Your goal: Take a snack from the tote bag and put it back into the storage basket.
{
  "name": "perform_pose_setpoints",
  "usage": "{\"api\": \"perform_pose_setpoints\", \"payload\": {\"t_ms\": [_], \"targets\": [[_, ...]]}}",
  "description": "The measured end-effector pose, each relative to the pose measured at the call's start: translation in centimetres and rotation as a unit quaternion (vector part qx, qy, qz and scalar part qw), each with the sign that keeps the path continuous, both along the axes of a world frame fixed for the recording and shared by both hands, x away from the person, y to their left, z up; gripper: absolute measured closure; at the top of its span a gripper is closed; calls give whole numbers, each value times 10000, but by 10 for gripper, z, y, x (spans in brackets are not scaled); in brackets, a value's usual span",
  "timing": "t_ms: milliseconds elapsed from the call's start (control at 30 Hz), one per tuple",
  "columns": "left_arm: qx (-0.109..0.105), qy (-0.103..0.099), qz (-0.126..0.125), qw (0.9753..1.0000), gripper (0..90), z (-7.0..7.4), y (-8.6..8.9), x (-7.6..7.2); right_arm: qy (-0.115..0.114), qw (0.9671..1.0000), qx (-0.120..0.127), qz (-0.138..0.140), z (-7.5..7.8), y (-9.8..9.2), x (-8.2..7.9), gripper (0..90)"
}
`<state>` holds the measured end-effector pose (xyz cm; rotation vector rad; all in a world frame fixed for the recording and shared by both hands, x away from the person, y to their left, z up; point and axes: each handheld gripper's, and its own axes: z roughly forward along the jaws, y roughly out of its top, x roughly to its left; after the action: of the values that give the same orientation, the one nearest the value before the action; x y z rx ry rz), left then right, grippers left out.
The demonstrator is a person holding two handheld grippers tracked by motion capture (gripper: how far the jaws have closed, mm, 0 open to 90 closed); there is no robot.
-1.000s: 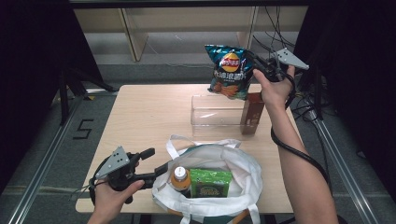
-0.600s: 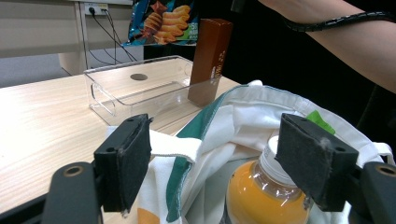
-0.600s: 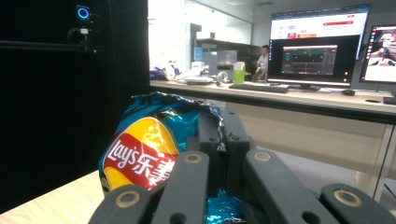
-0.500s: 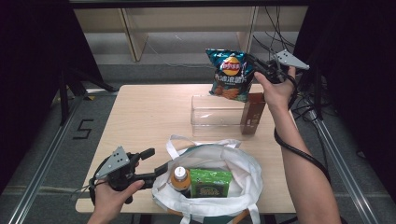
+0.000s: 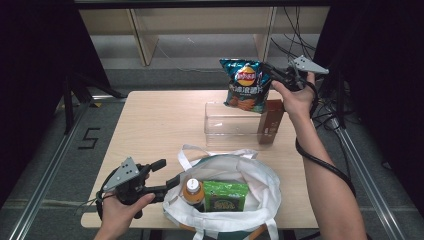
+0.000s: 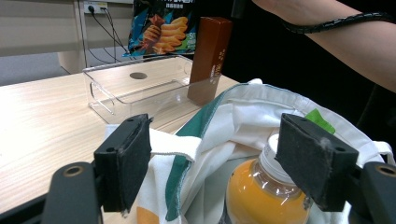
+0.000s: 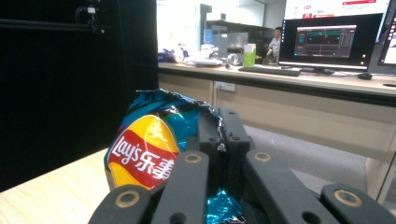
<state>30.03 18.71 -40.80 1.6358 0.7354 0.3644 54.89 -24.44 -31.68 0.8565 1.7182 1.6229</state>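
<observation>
A blue Lay's chip bag (image 5: 245, 85) hangs in the air over the far end of a clear plastic container (image 5: 230, 127). My right gripper (image 5: 272, 75) is shut on the bag's edge; in the right gripper view the gripper (image 7: 223, 135) pinches the crinkled foil of the chip bag (image 7: 144, 154). A white tote bag (image 5: 260, 180) lies at the table's near edge. It holds an orange drink bottle (image 5: 192, 190) and a green box (image 5: 225, 196). My left gripper (image 5: 166, 174) is open at the tote's left rim. In its own view the left gripper (image 6: 219, 163) straddles the rim (image 6: 187, 149) beside the bottle (image 6: 261, 196).
A brown carton (image 5: 270, 120) stands upright against the container's right end. The wooden table (image 5: 155, 125) is bare on its left half. A black cable runs along the right forearm. Shelving and dark curtains lie beyond the far edge.
The chip bag has sunk a little toward the clear container with my right gripper. The left gripper and tote have stayed put.
</observation>
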Motion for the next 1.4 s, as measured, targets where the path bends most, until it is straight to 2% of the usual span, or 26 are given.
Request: {"api": "perform_pose_setpoints", "payload": {"t_ms": [67,167,200,267,333,433,467,533,567,767,800,1067,1167,1233,1300,1367,1400], "targets": [[-2,3,-2,10000,256,0,0,0,95,9999,74,-4,-2,1,-1,895],[2,7,-1,10000,256,0,0,0,135,9999,-8,98,-3,0,2,895],[2,8,0,10000,256,0,0,0,168,9999,-2,15,-4,0,1,895],[1,11,1,10000,256,0,0,0,154,9998,-31,120,-4,0,3,895],[6,12,-5,10000,256,0,0,0,264,9995,-75,125,-5,1,2,894],[2,5,0,10000,255,0,-1,0,241,9995,-123,143,-7,1,5,894],[0,4,4,10000,255,0,0,0,309,9994,-104,134,-7,2,3,894],[-7,0,7,10000,255,0,0,0,271,9992,-231,198,-6,1,5,894],[-6,-3,9,10000,255,0,0,0,349,9990,-204,168,-5,3,4,894],[-8,2,4,10000,255,0,0,1,329,9990,-250,153,-4,1,5,895],[-10,4,5,10000,255,0,0,1,372,9990,-179,147,-4,1,4,895],[-33,-56,-75,10000,255,-1,-1,2,435,9980,-306,355,-2,-7,8,895],[-33,-57,-76,9999,255,0,-1,3,529,9971,-366,412,-2,-10,8,895],[13,-9,-21,10000,255,0,-1,2,426,9973,-387,461,-3,-12,10,895],[6,14,-9,10000,255,0,-1,2,534,9965,-401,509,-4,-13,10,895],[6,16,-9,10000,255,-1,-1,2,518,9961,-491,512,-6,-14,11,896],[5,18,-9,10000,255,-1,-1,2,646,9955,-452,532,-8,-14,11,895]]}}
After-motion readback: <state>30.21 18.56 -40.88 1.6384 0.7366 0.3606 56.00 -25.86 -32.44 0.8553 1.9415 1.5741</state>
